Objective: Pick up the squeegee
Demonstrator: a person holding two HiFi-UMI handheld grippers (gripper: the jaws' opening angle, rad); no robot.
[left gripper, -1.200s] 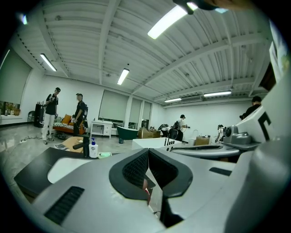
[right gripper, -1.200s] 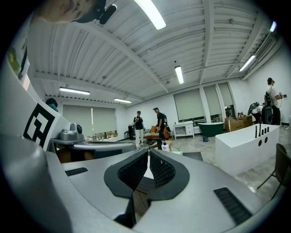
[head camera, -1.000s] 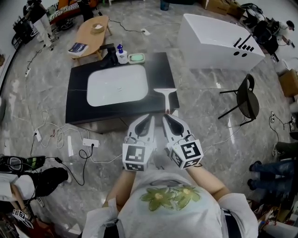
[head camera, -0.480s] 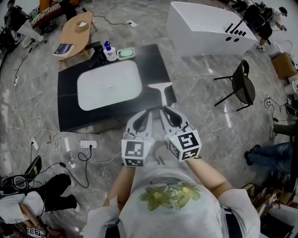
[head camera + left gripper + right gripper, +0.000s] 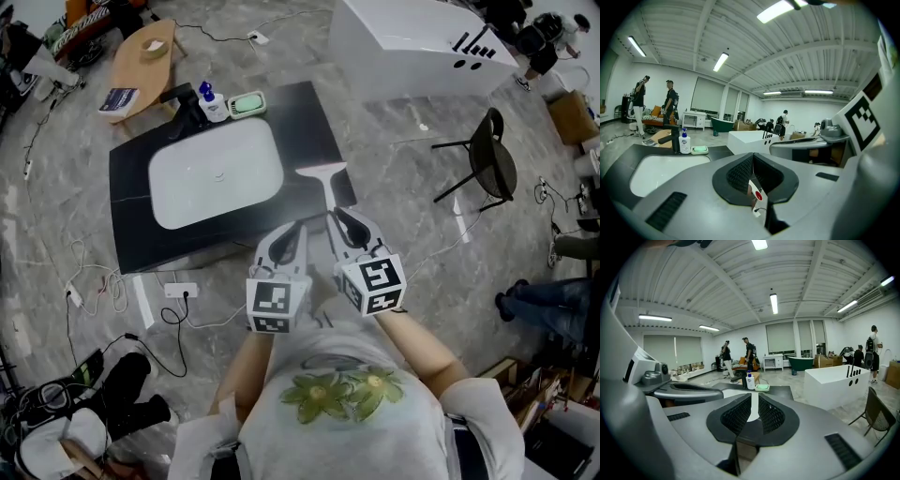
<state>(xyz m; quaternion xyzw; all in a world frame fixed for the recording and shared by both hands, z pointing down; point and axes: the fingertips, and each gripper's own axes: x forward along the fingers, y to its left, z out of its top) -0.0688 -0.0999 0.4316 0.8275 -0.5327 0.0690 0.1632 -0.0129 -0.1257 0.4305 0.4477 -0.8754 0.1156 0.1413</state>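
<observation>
The squeegee (image 5: 323,174) lies where it did on the counter's (image 5: 305,131) right front corner, handle toward us. Over the last second we bring both grippers down and closer. The right gripper (image 5: 338,217) now reaches the handle's end, its jaws pressed nearly together and empty. The left gripper (image 5: 293,232), jaws together, hangs beside it. We judge the right jaws must spread before any grasp.

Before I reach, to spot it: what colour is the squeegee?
The squeegee is white, on the black countertop; head view shows it best.
</observation>
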